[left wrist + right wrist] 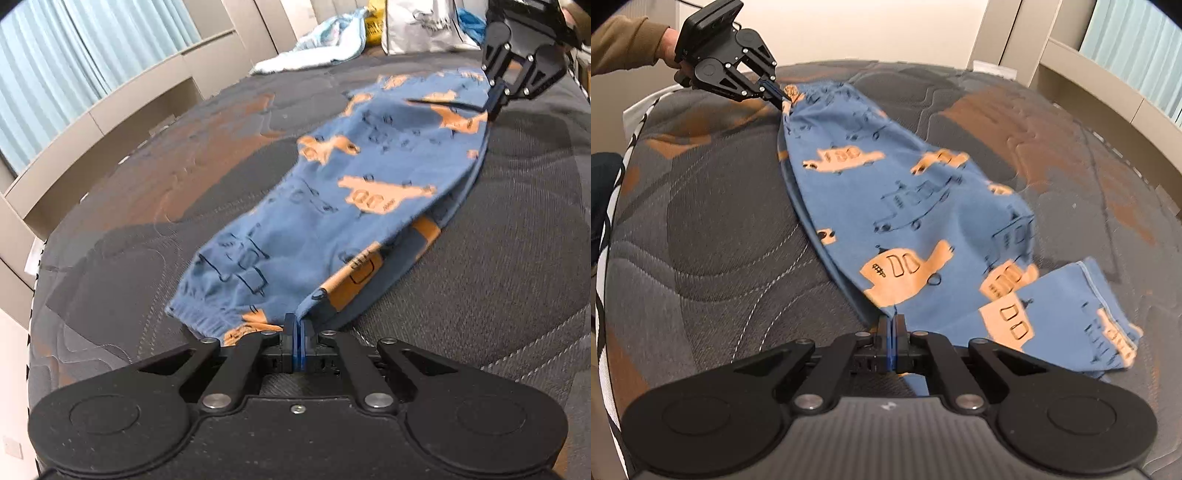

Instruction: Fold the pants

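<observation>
1. Setting. A bedroom: a dark grey quilted mattress with rust-orange patches serves as the working surface. Pale blue curtains hang beyond a beige ledge; a light blue towel and a white bag lie at the far edge of the bed.

2. Task object. The pants, blue knit printed with orange vehicles, lie stretched lengthwise across the middle of the mattress, between the two tools. One leg appears doubled over the other, with a lower layer showing along the right edge in the left wrist view.

3. Left tongs. Jaws together, clamped on the near end of the garment, just beside an elasticated cuff. In the right wrist view the same tool appears at far left, held in a hand with a brown sleeve.

4. Right tongs. Jaws together, pinching a fold of cloth at the opposite end, where a hemmed flap spreads to the right. In the left wrist view they appear at far right.

5. Handling, as judged. The fabric looks light, soft and wholly limp: it sags between the grips and will drape and not hold a shape. It should not slip readily on the quilted surface and is not fragile. Layers may separate or bunch if only one ply is pinched.

6. Where to hold, as judged. Grips belong on edges, namely cuffs, waistband or fold line, catching every layer, with both ends kept gently taut.
</observation>
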`<state>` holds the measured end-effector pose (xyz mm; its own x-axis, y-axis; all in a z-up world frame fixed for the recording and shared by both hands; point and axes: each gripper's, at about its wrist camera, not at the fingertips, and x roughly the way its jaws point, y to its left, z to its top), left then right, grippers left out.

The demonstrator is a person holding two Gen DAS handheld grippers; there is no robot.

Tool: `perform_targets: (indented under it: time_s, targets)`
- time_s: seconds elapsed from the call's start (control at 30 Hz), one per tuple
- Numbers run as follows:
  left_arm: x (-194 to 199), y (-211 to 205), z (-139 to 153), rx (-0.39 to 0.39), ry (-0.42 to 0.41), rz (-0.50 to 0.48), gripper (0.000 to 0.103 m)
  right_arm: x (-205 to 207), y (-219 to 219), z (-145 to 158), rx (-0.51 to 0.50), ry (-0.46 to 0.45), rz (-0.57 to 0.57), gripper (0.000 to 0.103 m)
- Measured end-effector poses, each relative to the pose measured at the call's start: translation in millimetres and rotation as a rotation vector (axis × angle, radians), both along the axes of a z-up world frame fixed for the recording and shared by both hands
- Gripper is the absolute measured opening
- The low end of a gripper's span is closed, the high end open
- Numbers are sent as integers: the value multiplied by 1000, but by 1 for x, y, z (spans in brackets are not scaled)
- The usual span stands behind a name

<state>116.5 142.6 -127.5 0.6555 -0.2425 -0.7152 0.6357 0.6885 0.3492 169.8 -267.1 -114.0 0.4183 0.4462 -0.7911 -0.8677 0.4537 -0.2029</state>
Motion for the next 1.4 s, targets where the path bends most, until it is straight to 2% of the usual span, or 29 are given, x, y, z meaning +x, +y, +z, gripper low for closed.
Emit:
perform_targets:
  time_s: [0.1,0.13,0.2,0.27,0.33,0.4,0.43,0.5,0.57,0.63,0.67,0.73,0.83,0.87,0.9,0.93,0.97,1.03,1.13,1.17,1.27,1.33,1.4]
  targets:
    - [-4,-4,-3,44,-1,-23,7,4,-3,-1,3,26,-21,1]
    - [-6,-4,-1,62,-6,-33,12,4,-5,1,7,41,-28,5]
    - [-17,-2,6,95,-38,-38,15,4,-9,14,60,72,-44,9]
    - [-22,4,19,36,-65,3,18,2,-10,32,157,61,-67,14]
    - [-17,10,33,-101,-72,63,18,7,-1,40,224,46,-84,16]
    - [-4,3,40,-220,-61,88,26,17,15,39,245,22,-98,16]
    - [1,-5,38,-230,-58,80,30,23,23,35,249,15,-114,16]
    - [13,-24,27,-218,-29,51,30,35,34,27,280,36,-150,16]
    - [22,-38,10,-163,26,37,30,42,39,18,301,67,-174,16]
    - [19,-42,-6,-94,55,18,29,39,37,7,273,84,-182,19]
    - [14,-40,-8,-93,47,18,29,35,33,-1,238,94,-182,21]
    - [9,-29,-5,-138,60,60,29,23,21,-14,171,74,-179,21]
    - [4,-21,10,-211,45,111,29,11,-8,-4,306,127,-268,26]
    - [5,-24,16,-232,38,115,31,7,-18,2,358,118,-303,29]
    - [9,-29,23,-254,31,110,32,3,-27,9,410,96,-344,33]
    - [13,-36,31,-272,26,103,36,0,-35,15,450,64,-392,45]
    - [21,-48,39,-293,19,94,42,-2,-42,19,483,25,-446,56]
    - [43,-75,53,-346,25,78,49,-4,-53,22,532,-37,-549,59]
    - [85,-130,72,-424,58,71,51,3,-61,17,581,-81,-637,64]
    - [101,-149,76,-454,87,82,51,7,-65,13,606,-80,-641,70]
    - [169,-206,69,-564,241,150,49,24,-77,2,722,-6,-594,75]
    - [210,-245,55,-537,289,195,43,26,-85,-6,768,14,-587,75]
    - [245,-278,37,-488,325,235,40,25,-90,-10,769,16,-622,76]
